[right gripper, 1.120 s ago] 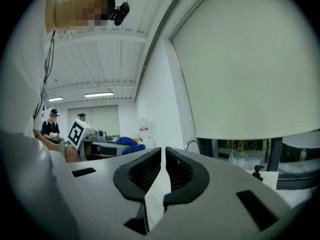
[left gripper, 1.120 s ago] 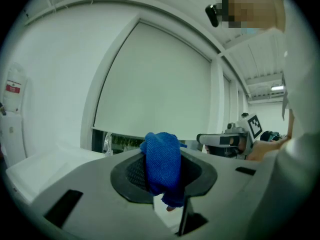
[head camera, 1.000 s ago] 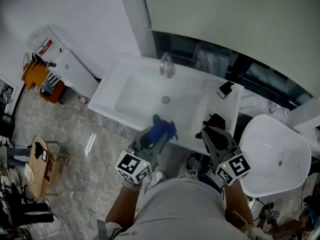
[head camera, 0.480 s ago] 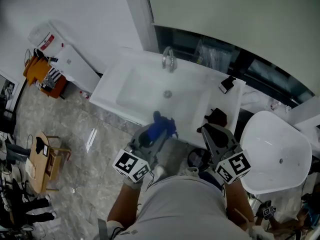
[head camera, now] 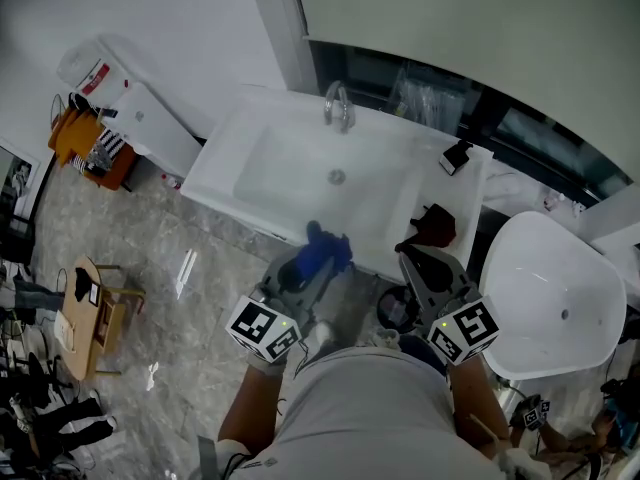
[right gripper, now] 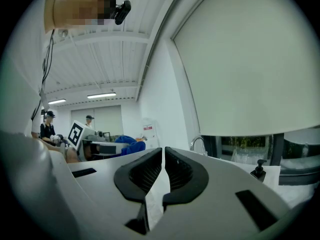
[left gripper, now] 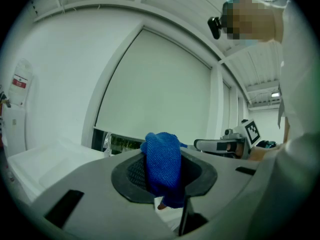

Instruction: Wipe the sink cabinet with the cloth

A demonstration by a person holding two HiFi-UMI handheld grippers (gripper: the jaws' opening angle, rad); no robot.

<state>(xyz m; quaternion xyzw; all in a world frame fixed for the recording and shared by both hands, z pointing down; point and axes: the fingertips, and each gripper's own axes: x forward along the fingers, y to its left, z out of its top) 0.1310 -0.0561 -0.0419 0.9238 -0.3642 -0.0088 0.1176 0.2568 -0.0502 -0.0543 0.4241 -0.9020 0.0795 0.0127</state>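
Left gripper [head camera: 314, 264] pinches the blue cloth [head camera: 327, 249] right at the front edge of the white sink cabinet [head camera: 222, 158], centre frame. Right gripper [head camera: 418, 260], just right of centre, is pressed together, nothing between its jaws.

Coarse knit showing on blue cloth [left gripper: 161, 166], matt and fuzzy. Shells of left gripper [head camera: 314, 264] and right gripper [right gripper: 163, 156] looking like matt grey plastic; black pads [right gripper: 143, 174] showing ribbed, rubbery face. White sink [head camera: 285, 183], frame centre, gleaming smooth and glossy. Curved tap [head camera: 338, 108] shining as polished metal. Marbled floor [head camera: 190, 268], left, reflecting light like polished stone. Small chair [head camera: 95, 318], lower left, looking like pale wood.
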